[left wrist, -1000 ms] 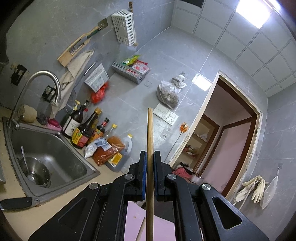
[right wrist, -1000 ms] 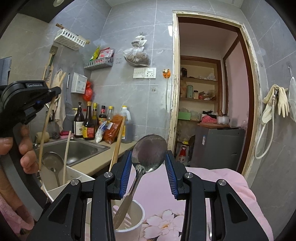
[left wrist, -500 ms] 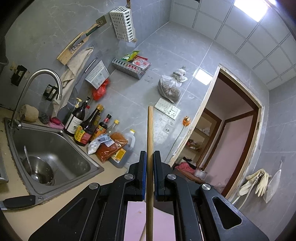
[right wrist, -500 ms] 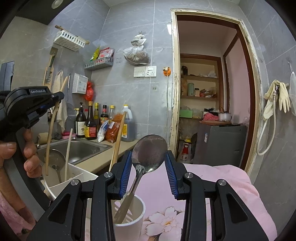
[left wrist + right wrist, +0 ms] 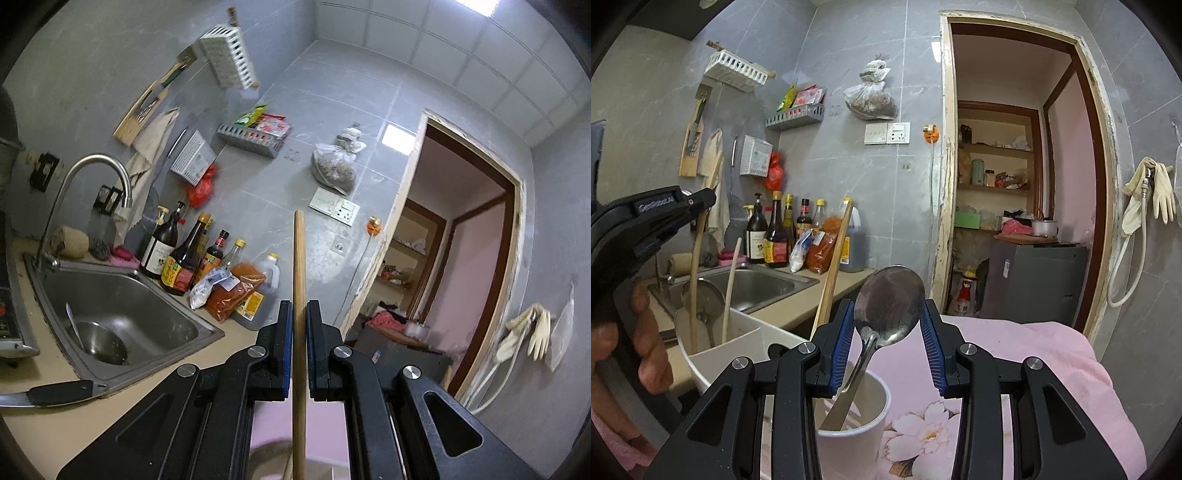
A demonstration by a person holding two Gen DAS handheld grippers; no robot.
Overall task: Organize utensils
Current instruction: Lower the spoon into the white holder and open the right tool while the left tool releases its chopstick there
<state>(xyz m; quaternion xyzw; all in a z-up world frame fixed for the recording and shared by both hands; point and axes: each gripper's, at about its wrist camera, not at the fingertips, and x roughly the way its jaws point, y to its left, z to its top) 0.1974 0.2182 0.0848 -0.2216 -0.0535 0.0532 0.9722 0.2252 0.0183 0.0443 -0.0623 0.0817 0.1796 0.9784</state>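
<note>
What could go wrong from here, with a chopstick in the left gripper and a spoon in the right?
The left gripper pinches one wooden chopstick low on its length, so it may pivot or slip as it enters the white holder. The metal spoon sits by its rounded bowl between the right gripper pads, handle in the white cup; it may twist out and tip the cup.

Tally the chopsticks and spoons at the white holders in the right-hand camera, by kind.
Wooden chopsticks: 3
Metal spoon: 1
Total: 4
</note>
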